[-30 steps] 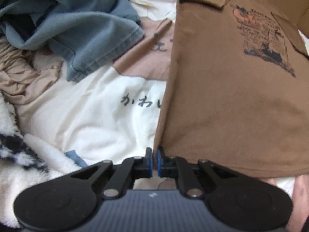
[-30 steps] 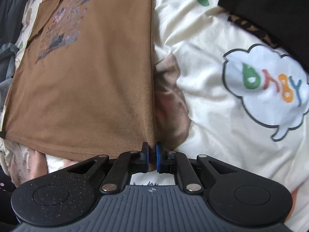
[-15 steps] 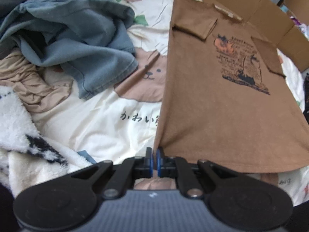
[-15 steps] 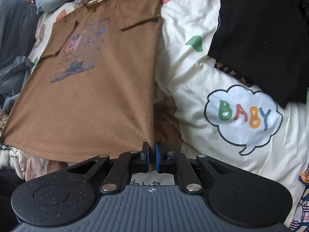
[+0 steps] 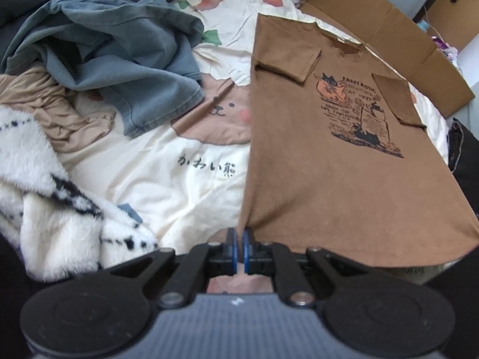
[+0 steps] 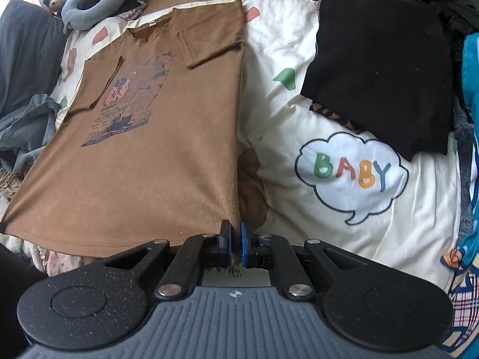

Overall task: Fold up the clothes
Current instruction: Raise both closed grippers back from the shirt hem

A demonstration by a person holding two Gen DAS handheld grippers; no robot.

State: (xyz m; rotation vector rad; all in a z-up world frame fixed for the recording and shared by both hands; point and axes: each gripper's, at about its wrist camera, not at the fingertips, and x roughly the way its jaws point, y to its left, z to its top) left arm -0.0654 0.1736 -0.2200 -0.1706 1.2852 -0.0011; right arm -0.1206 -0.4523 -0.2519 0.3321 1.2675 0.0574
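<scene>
A brown T-shirt (image 5: 314,161) with a cat print lies face up on a cream bedspread (image 5: 185,185), both sleeves folded in over the chest. Its hem end is lifted off the bed. My left gripper (image 5: 238,239) is shut on the hem's left corner. In the right wrist view the same brown T-shirt (image 6: 155,161) stretches away from me, and my right gripper (image 6: 235,233) is shut on the hem's right corner. The collar end still rests on the bed near the cardboard.
Left of the shirt lie a blue-grey garment (image 5: 119,59), a tan garment (image 5: 54,110) and a white fleece blanket (image 5: 39,191). Right of it sits a folded black garment (image 6: 383,65). Cardboard (image 5: 389,30) lines the far edge. A grey neck pillow (image 6: 89,3) lies beyond.
Both grippers have risen with the hem corners pinched, lifting the shirt's lower end off the bed. More of the shirt and the bed beyond has come into view.
</scene>
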